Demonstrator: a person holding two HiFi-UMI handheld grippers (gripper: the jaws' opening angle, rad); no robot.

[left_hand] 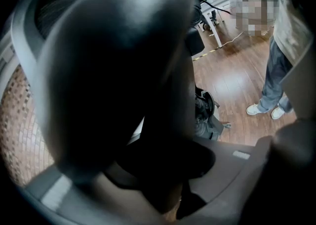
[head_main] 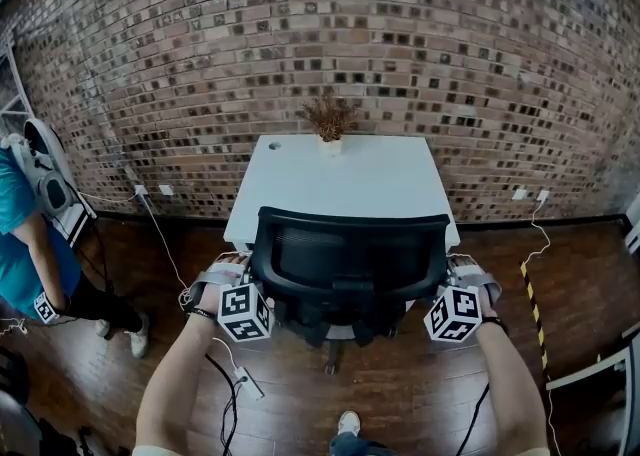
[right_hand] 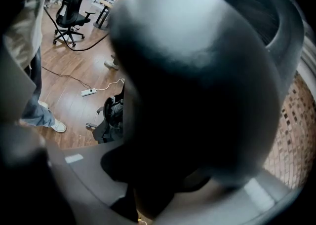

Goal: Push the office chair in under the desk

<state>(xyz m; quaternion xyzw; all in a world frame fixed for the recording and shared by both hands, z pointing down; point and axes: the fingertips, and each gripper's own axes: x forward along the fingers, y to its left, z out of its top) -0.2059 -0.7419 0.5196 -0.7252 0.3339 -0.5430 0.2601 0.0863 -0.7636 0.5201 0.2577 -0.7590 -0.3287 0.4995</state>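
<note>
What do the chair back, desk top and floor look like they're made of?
Chair back: black, likely mesh, faintly see-through, in a matte plastic frame. Desk top: smooth plain white, probably laminate. Floor: dark, slightly glossy wood planks with visible seams.

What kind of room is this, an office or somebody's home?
Most likely an office or shared workspace: a white desk against a bare brick wall, a black office chair at it, and a second office chair further off on the wood floor.
</note>
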